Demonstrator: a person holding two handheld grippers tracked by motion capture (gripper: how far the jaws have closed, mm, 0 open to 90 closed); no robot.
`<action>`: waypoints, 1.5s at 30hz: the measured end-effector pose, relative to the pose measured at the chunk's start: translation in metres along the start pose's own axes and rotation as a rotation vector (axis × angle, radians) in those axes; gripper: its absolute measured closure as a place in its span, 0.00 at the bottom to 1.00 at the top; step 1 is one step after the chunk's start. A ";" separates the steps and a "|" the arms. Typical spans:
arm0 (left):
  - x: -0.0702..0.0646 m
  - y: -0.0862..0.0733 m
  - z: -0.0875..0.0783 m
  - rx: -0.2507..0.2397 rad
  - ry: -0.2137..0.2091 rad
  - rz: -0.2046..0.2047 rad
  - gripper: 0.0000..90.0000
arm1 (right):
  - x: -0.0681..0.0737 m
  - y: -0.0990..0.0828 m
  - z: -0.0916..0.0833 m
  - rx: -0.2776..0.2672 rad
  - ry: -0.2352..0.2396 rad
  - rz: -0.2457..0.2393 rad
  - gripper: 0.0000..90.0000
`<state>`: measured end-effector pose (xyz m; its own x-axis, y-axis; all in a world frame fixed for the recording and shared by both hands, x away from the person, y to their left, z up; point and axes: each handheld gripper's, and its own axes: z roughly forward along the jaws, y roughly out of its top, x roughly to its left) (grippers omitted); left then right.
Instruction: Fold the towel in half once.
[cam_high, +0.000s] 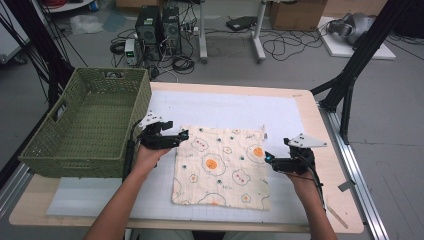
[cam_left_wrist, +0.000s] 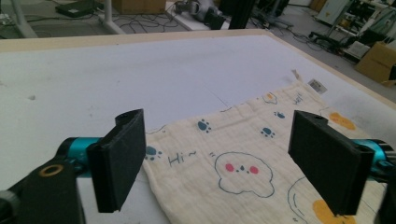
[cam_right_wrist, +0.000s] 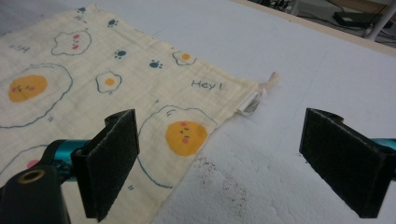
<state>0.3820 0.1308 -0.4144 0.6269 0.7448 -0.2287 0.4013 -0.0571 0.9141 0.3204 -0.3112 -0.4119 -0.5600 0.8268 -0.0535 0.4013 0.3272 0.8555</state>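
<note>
Cables and computer towers crowd the floor beyond the worktop (cam_high: 320, 150); green basket (cam_high: 90, 125) sits at its left edge. Printed cloth (cam_high: 220, 167) lies flat mid-worktop, long axis running front to back. Left gripper (cam_high: 181, 136) at the cloth's far-left corner, jaws apart, straddling it. Right gripper (cam_high: 269, 158) at the cloth's right edge near the far corner, jaws apart. Both about equally near; forearms reach in from the front edge, wrists low.

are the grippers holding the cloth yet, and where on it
Nothing is held: left gripper and right gripper are open at the cloth's far corners.
</note>
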 end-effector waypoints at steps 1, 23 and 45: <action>-0.001 0.002 0.001 0.005 0.002 0.007 0.23 | 0.000 0.000 0.000 0.001 0.000 -0.002 0.12; 0.016 0.018 0.050 0.148 0.117 0.057 0.51 | -0.007 -0.003 -0.007 -0.008 0.008 0.046 0.13; 0.021 -0.006 0.072 0.308 0.162 0.157 0.75 | -0.003 -0.005 0.005 0.033 0.024 0.052 0.12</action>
<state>0.4406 0.0990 -0.4488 0.5929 0.8052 -0.0149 0.5062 -0.3582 0.7845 0.3242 -0.3132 -0.4185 -0.5546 0.8321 0.0036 0.4543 0.2992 0.8391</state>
